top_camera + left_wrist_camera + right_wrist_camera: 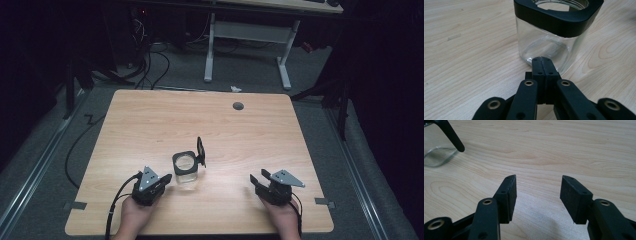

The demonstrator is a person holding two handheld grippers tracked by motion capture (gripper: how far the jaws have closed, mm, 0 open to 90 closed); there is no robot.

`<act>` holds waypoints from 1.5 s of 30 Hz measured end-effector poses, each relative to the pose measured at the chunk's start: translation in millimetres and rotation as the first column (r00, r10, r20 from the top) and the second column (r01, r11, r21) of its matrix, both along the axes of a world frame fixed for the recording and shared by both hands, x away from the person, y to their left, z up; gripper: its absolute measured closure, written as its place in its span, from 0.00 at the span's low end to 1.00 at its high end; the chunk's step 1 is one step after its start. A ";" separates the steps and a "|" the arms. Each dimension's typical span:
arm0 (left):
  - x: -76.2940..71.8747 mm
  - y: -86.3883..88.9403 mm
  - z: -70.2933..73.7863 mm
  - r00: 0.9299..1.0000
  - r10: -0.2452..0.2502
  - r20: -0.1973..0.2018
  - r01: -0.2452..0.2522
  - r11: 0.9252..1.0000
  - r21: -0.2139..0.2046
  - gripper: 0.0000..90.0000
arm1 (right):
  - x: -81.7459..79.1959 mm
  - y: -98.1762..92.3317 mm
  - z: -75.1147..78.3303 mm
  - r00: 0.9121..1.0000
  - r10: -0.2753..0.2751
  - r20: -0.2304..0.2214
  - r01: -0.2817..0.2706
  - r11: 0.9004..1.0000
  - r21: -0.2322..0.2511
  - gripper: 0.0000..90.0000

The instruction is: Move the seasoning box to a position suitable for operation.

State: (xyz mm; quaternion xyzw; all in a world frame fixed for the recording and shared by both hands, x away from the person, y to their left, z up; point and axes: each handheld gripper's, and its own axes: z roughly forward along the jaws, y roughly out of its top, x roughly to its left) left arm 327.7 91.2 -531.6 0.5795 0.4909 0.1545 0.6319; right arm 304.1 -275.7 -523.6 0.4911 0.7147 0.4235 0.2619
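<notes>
Glass, square-sided and capped with a black collar, the jar point(185, 169) stood near the middle of the tabletop point(150, 120), a little toward the person's edge, with its hinged black lid point(201, 151) flipped up on the far right side. The left claw point(166, 178) lay just beside the jar's near left face, jaws pressed flat together with nothing between them. The right claw point(256, 181) rested well apart from the jar, toward the near right corner, jaws spread wide and holding nothing.

By my reading the work was at an approach stage: the jar sat open and ungripped. A next move would likely call for the left claw to open wide enough for the jar's body, or to steady it by pushing, while the right claw came across toward the lid.

From the left claw view, the jar point(544, 47) looked clear and apparently empty, and the shut fingertips point(543, 65) sat close before its lower wall; whether they touched I could not tell. From above, the raised lid and the spacing of both hands were plain. From the right claw view, the parted pads point(507, 195) showed, with a jar corner point(439, 156) far off.
</notes>
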 end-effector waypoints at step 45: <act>-3.3 -85.0 7.1 0.991 -0.135 -0.008 0.135 0.989 0.052 1.00 | -1.6 -6.7 2.3 1.000 -0.004 0.021 0.004 1.000 0.024 0.53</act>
